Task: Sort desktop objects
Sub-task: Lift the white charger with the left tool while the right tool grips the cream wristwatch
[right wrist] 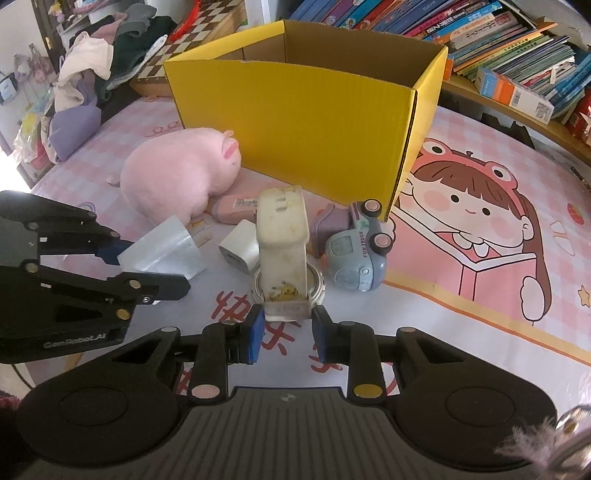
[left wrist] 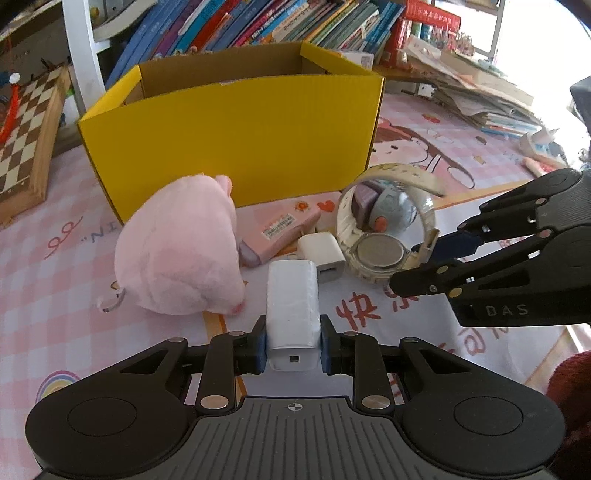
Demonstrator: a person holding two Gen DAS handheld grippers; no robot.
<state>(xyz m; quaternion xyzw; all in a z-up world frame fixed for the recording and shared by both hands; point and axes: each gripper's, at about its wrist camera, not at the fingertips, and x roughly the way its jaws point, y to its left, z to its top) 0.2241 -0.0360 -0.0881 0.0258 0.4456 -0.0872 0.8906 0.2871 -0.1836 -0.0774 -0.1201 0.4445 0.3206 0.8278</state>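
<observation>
My left gripper (left wrist: 293, 349) is shut on a large white charger block (left wrist: 293, 314), which also shows in the right wrist view (right wrist: 162, 251). My right gripper (right wrist: 287, 338) has its jaws around the strap end of a white wristwatch (right wrist: 282, 251) with small gaps at each side; the watch also shows in the left wrist view (left wrist: 384, 236). A pink plush pig (left wrist: 181, 247) lies left of the pile. A small white charger (left wrist: 323, 254), a pink case (left wrist: 284, 230) and a blue toy truck (right wrist: 356, 254) lie in front of the yellow box (left wrist: 236, 136).
A chessboard (left wrist: 26, 136) leans at the left. Books fill the shelf (left wrist: 258, 26) behind the box, and a paper stack (left wrist: 480, 92) lies at the right. Clothes (right wrist: 96, 66) are piled at the far left in the right wrist view.
</observation>
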